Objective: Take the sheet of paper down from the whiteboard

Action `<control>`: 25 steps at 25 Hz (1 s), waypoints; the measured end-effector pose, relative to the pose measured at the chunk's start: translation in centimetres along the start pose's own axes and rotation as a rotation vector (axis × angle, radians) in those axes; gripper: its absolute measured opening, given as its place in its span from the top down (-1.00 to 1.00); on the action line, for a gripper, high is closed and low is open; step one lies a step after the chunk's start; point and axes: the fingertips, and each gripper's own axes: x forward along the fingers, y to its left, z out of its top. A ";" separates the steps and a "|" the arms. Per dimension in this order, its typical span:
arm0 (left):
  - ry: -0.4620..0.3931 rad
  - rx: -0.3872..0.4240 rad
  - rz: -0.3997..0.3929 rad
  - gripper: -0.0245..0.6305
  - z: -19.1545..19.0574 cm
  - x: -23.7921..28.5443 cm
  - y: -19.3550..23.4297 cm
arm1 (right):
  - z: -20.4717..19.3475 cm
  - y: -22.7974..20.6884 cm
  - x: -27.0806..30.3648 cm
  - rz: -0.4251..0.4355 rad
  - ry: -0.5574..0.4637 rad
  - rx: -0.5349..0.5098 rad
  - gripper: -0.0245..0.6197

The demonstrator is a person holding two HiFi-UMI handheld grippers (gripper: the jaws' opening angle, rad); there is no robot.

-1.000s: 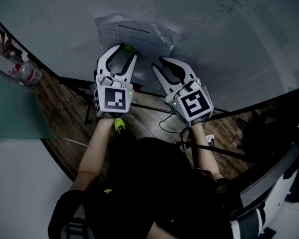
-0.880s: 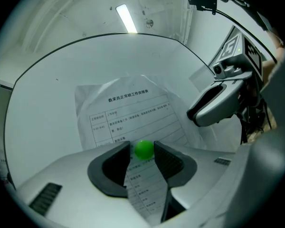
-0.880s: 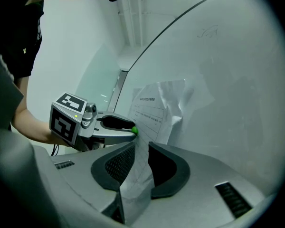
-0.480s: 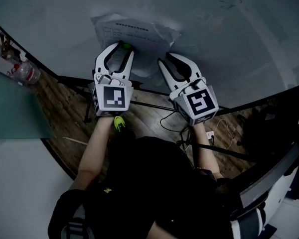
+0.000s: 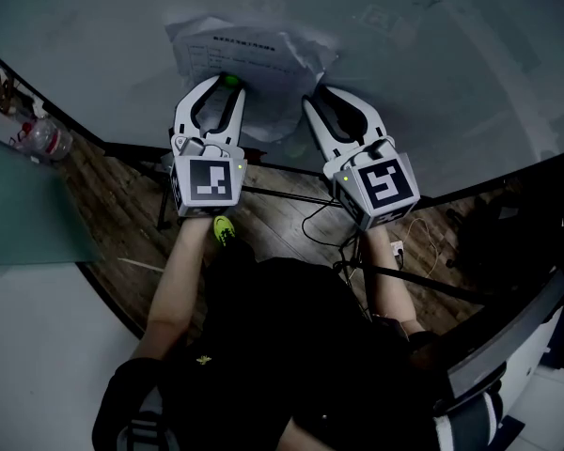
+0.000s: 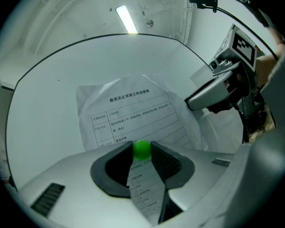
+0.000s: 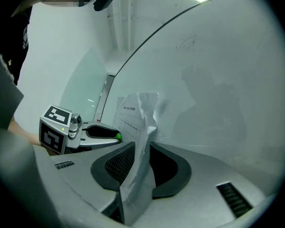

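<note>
Paper (image 5: 263, 54) in right gripper (image 5: 325, 98); left (image 5: 226, 88) seemingly pinches magnet (image 6: 142, 148).

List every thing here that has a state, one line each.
paper: crumpled, pinned to the whiteboard, right edge pulled off it.
magnet: on the paper, between the left jaws.
left gripper: shut on the magnet.
right gripper: shut on the paper's right edge.
whiteboard: nearly blank, faint scribbles only.
</note>
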 end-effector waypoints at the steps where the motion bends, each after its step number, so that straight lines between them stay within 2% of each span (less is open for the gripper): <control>1: 0.001 0.000 -0.001 0.54 -0.1 0.0 0.0 | 0.0 0.0 0.1 0.002 0.002 -0.001 0.61; 18: -0.008 0.002 -0.007 0.54 0.1 -0.2 0.0 | 0.0 1.5 2.0 0.060 0.006 0.007 0.62; 25: 0.000 0.008 -0.015 0.54 0.0 -0.1 0.0 | -0.2 1.0 2.0 0.040 0.014 -0.010 0.81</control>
